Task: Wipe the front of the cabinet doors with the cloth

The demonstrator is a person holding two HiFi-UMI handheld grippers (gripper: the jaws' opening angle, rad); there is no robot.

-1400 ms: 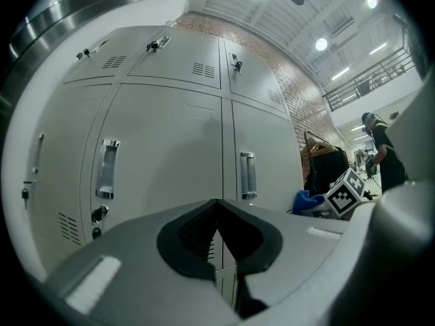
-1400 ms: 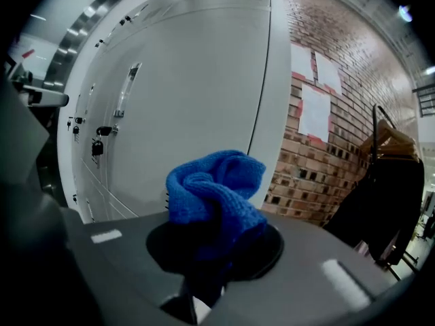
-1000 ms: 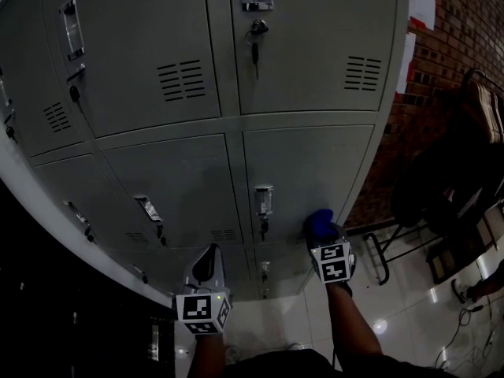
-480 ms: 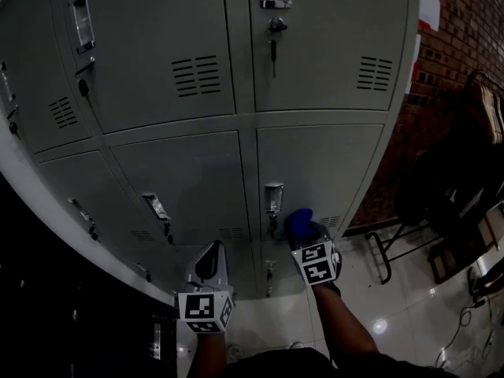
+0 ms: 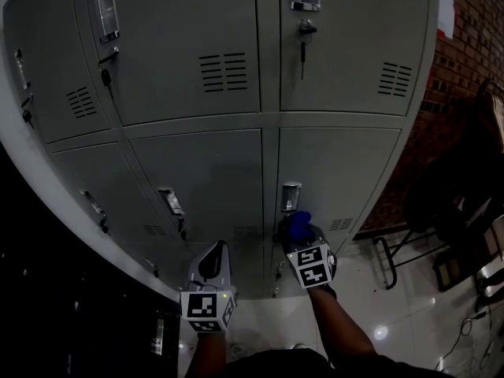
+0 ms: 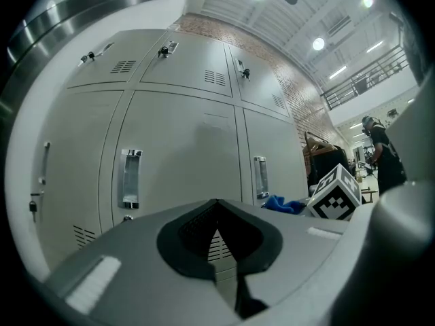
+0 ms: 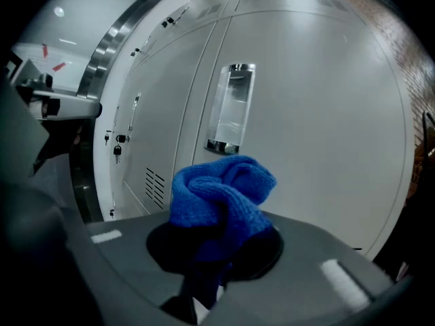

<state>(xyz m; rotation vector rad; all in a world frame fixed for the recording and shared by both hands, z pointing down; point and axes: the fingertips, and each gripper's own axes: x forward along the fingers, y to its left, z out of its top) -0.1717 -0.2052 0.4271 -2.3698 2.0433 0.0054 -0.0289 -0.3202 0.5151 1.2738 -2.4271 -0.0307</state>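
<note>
The cloth (image 5: 298, 225) has been carried left across the lower right door (image 5: 346, 172) and is now held against it just below the handle (image 5: 290, 197). It is clamped, bunched up, in the right gripper (image 7: 217, 250). Being soft, light and floppy, it is judged best gripped by a thick fold, with a pad left free for pressing. The left gripper (image 6: 219, 263) is held nearer and to the left, jaws together on nothing.

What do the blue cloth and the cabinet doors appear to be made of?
The cloth looks like soft knitted fabric, matte: ribbed texture, bunched folds. The cabinet doors are probably painted sheet metal, smooth grey: punched vent slots, shiny metal handle recess.
</note>
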